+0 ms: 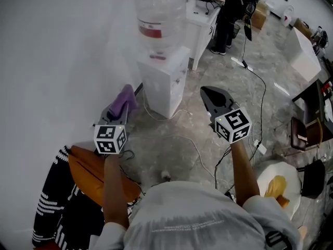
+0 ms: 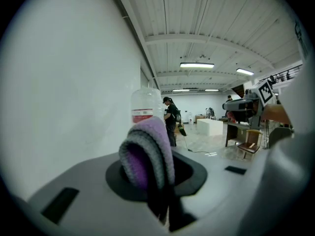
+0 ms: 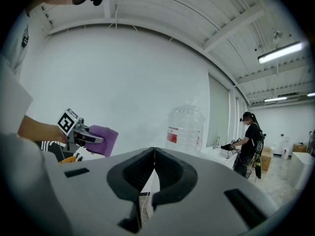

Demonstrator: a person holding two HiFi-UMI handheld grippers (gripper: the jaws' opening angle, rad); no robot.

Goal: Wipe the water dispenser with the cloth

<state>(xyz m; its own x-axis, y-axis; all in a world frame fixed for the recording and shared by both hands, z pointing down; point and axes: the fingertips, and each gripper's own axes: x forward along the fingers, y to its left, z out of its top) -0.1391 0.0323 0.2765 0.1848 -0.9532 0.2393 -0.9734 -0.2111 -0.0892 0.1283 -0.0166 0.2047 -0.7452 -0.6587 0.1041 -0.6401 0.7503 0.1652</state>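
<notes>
The white water dispenser (image 1: 165, 82) stands against the wall with a clear bottle (image 1: 159, 14) on top. My left gripper (image 1: 117, 112) is shut on a folded purple cloth (image 1: 125, 99), held in the air a short way in front of and left of the dispenser. In the left gripper view the cloth (image 2: 147, 151) bulges up between the jaws, with the bottle (image 2: 144, 107) behind it. My right gripper (image 1: 205, 91) hovers to the right of the dispenser; its jaws meet with nothing between them (image 3: 154, 153). The right gripper view also shows the cloth (image 3: 104, 139) and the bottle (image 3: 186, 128).
Cables (image 1: 258, 95) run across the marble floor, one looping near the dispenser's base. Orange and black-and-white clothing (image 1: 86, 178) lies by the wall at lower left. A person (image 1: 233, 7) stands at a white counter behind. A round white seat (image 1: 280, 187) and a chair (image 1: 306, 133) are at right.
</notes>
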